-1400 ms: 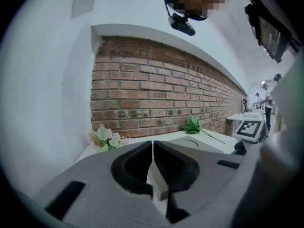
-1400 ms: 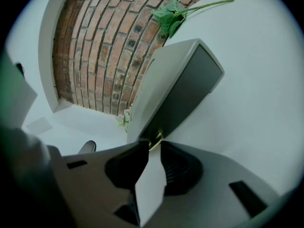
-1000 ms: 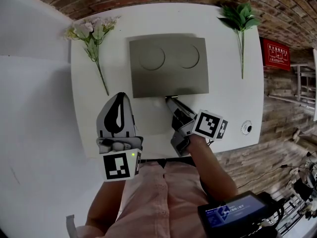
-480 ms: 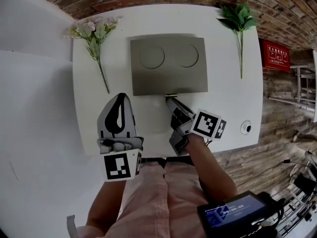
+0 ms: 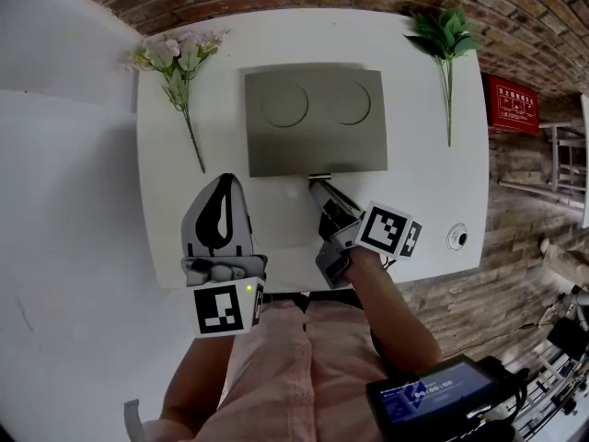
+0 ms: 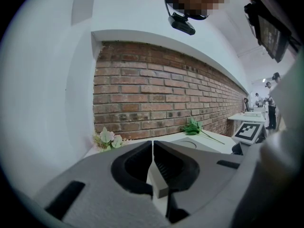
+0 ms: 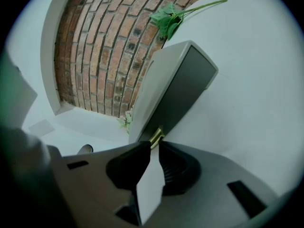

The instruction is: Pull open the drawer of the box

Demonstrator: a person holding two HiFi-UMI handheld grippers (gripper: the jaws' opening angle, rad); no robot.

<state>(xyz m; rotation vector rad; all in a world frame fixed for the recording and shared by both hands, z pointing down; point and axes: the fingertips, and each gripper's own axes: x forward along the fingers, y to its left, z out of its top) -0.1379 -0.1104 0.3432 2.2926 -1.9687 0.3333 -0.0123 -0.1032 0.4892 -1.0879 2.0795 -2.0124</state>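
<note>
From the head view, the box [image 5: 315, 122] lies flat in the middle of the white table [image 5: 414, 201], its drawer not yet pulled out as far as I can judge. A small brass handle [image 5: 319, 176] sticks out of the box's near edge. The right gripper [image 5: 313, 183] reaches up to that edge with its tips at the handle. The left gripper [image 5: 224, 180] hangs near the box's near left corner, apart from it and touching nothing. A flower stem [image 5: 175, 58] lies left of the box and a green sprig [image 5: 446, 30] right of it.

In the left gripper view, the two fingers meet in a thin seam with nothing between them. The box top shows beyond them, to the right.

In the right gripper view, the fingers stand narrow and have just been opening a little. The brass handle is between their very tips, which appear to pinch it on both sides, against the box's dark front face.

The hold is only at the fingertips, so a quick tug could slip the tips off the handle. With the left gripper not bracing the box, the whole box may slide toward the person and the drawer stay shut. A pull angled off the drawer's line could jam it
</note>
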